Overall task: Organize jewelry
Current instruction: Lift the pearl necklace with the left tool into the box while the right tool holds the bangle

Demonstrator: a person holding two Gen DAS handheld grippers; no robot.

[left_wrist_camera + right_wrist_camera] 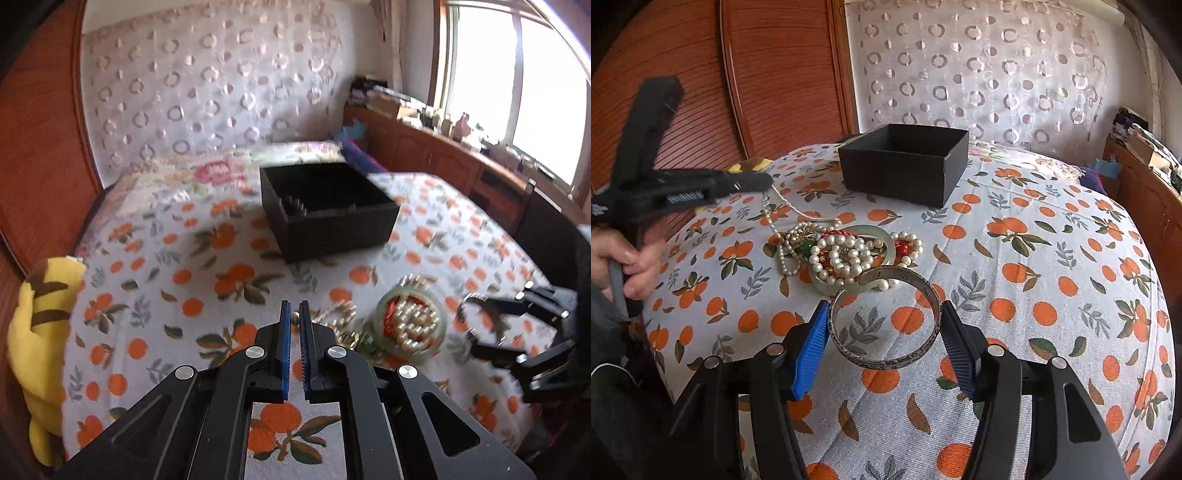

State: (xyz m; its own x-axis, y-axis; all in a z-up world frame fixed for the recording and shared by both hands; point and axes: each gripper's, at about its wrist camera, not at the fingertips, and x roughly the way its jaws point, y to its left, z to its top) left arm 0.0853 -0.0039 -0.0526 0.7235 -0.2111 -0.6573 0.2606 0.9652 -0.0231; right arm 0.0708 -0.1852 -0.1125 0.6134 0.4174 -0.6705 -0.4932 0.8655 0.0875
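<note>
A pile of jewelry (842, 254), with pearl strands, a pale jade bangle and red and green pieces, lies on the orange-print cloth; it also shows in the left wrist view (399, 325). My right gripper (884, 317) is shut on a silver engraved cuff bangle (886, 317) and holds it just above the cloth, near the pile. My left gripper (294, 314) is shut on a thin pearl chain (798, 210) that trails down to the pile. An open black box (905, 162) stands behind the pile; the left wrist view (325, 206) shows it too.
The cloth covers a round table (1052, 277). A yellow plush toy (40, 339) sits at its left edge. A wooden panel wall (757, 74) and a patterned curtain (979, 66) stand behind. A wooden cabinet with clutter (443, 147) runs under the window at the right.
</note>
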